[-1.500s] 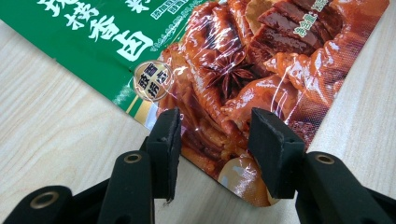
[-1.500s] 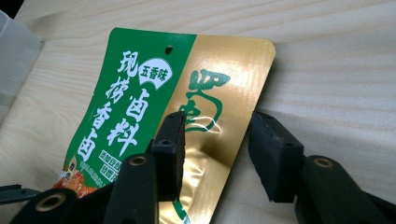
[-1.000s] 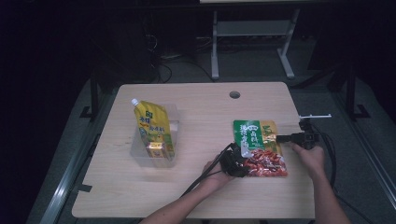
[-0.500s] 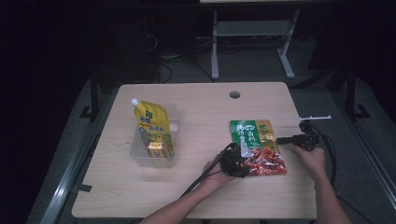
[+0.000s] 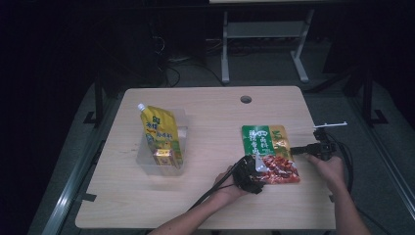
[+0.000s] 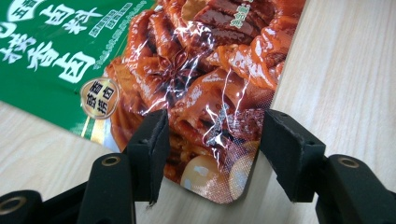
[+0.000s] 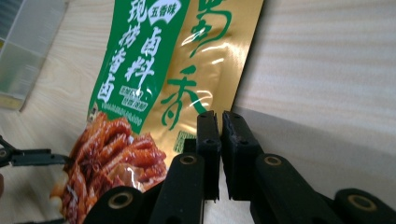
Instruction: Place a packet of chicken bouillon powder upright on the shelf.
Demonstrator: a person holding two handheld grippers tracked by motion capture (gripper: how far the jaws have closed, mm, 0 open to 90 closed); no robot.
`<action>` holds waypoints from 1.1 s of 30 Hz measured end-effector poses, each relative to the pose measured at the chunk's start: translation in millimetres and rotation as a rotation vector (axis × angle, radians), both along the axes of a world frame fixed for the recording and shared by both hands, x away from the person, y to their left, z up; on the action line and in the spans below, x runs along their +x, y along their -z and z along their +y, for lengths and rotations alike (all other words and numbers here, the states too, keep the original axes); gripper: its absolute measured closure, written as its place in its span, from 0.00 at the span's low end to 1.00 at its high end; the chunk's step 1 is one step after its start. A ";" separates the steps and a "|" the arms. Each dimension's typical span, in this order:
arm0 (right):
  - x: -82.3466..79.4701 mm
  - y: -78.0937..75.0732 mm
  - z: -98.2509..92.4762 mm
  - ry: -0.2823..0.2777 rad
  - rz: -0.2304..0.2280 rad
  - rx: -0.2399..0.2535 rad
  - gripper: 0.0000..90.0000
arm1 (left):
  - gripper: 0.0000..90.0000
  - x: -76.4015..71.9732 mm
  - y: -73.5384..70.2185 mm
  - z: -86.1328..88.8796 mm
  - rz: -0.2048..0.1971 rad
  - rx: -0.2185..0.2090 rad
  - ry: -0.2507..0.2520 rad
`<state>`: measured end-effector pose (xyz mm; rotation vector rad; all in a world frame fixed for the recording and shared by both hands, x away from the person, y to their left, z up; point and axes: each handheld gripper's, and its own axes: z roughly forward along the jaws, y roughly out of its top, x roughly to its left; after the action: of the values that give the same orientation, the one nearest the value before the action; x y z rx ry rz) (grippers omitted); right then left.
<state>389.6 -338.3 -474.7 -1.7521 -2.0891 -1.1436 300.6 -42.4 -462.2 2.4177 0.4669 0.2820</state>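
Two claws meet at one seasoning packet (image 5: 268,153), which lies flat on the bench (image 5: 210,117) toward its four o'clock side. Left claw (image 6: 212,140) sits at the packet's seven o'clock corner; its jaws have just been opening and now stand spread, the corner between them, pads clear. Right claw (image 7: 220,140) is pressed together, pinching the packet's three o'clock edge. Well apart at nine o'clock, a clear bin (image 5: 165,166) holds a yellow pouch (image 5: 159,129).
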 end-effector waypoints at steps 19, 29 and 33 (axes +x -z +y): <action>-29.0 -3.0 13.0 -0.057 -0.012 -0.021 0.94 | 0.51 32.3 -8.7 47.4 -0.003 0.024 -0.148; -16.3 -24.9 6.0 0.067 -0.134 -0.128 0.69 | 0.64 36.0 -15.8 37.6 0.008 -0.057 -0.143; -6.4 -22.4 2.7 0.100 -0.150 -0.134 0.62 | 0.68 41.1 -10.2 30.5 0.031 -0.043 -0.150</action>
<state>383.1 -335.5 -452.3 -1.9047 -2.2344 -1.2224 341.7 -11.9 -452.0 2.3516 0.6636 0.2966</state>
